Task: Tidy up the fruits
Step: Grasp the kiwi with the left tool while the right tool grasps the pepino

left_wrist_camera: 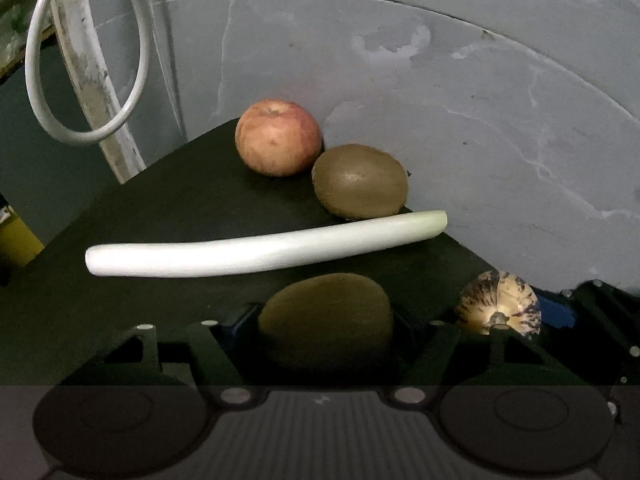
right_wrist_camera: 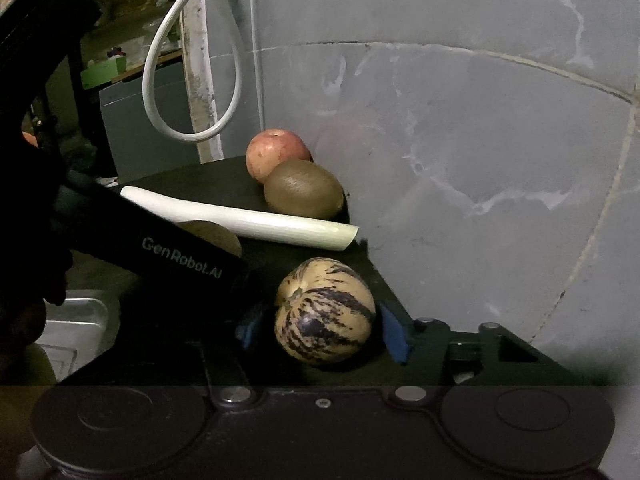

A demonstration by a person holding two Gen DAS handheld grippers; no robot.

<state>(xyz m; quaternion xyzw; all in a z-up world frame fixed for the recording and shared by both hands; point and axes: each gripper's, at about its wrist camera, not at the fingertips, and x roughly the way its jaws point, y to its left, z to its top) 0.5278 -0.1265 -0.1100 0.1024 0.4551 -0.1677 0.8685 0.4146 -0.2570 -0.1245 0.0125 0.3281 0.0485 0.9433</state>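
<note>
The left gripper [left_wrist_camera: 326,332] sits low over a dark table [left_wrist_camera: 168,216] with a brown kiwi [left_wrist_camera: 326,318] between its fingers; the fingers stand narrow and appear to touch the fruit's sides, though a firm grip cannot be told from here. Just ahead of the fingertips a pale leek stalk [left_wrist_camera: 264,246] lies crosswise. Beyond it, a second kiwi [left_wrist_camera: 360,180] touches a red apple [left_wrist_camera: 278,142], both near the grey wall [left_wrist_camera: 480,100].

The right gripper [right_wrist_camera: 320,330] straddles a cream melon with purple stripes [right_wrist_camera: 324,316]. Its blue pads [right_wrist_camera: 394,336] stand close on either side, half closed, with a thin gap visible on the right side, so contact is not certain. The left gripper's black body crosses just beyond and left of the fingers. A white cable [right_wrist_camera: 192,80] loops down far ahead.
</note>
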